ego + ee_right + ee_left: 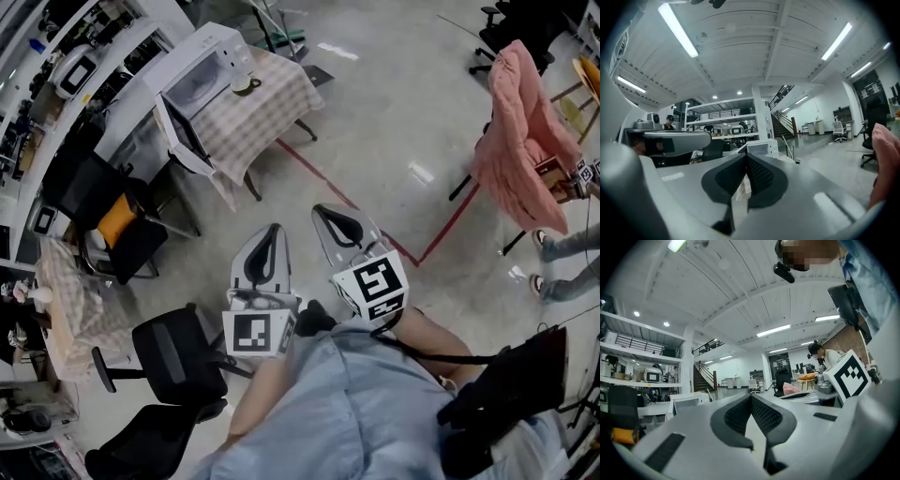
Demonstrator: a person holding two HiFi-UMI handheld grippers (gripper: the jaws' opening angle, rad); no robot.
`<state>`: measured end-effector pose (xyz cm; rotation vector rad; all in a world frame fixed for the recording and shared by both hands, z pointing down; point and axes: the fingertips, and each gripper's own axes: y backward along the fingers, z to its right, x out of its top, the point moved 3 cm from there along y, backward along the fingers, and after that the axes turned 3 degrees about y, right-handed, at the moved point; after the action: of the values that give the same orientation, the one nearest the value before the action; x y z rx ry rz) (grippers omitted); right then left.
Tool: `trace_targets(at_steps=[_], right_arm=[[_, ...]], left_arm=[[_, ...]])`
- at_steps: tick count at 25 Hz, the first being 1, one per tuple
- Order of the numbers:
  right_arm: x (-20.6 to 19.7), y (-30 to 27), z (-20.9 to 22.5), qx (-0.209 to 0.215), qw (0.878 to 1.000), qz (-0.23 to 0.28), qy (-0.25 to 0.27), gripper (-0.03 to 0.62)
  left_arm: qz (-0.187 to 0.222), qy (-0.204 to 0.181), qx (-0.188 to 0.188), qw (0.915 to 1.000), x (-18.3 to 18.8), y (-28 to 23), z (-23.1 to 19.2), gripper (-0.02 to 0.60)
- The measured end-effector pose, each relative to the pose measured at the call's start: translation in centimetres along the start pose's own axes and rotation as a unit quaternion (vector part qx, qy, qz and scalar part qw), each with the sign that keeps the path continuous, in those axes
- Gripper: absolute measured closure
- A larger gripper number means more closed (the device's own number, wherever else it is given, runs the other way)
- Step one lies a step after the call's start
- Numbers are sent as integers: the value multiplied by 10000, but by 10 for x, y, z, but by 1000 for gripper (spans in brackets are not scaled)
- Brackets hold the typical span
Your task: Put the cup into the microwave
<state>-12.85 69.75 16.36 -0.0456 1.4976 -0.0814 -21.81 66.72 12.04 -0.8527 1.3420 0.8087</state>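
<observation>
Across the floor, the cup (pixel 246 83) sat on the table (pixel 261 127) beside the open microwave (pixel 202 77). The left gripper (pixel 272 231) and right gripper (pixel 330 215) were closed, empty and well apart from it, so the whole task was left.

- Lighting: bright, even, indoor; long ceiling tube lamps (pixel 677 30) overhead in both gripper views.
- Glare: pale patches on the polished floor (pixel 420 172), head view.
- Shadows: faint, soft-edged.
- Distortion: strong fisheye bending; dark vignetted corners in both gripper views.
- Focus: nearest foreground slightly soft.
</observation>
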Motion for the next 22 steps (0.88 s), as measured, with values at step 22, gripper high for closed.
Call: trace_targets(at_steps=[22], right_arm=[[-13, -140, 56, -89, 9988, -467, -119, 591]], left_arm=[[86, 236, -357, 9990, -14, -123, -102, 577]])
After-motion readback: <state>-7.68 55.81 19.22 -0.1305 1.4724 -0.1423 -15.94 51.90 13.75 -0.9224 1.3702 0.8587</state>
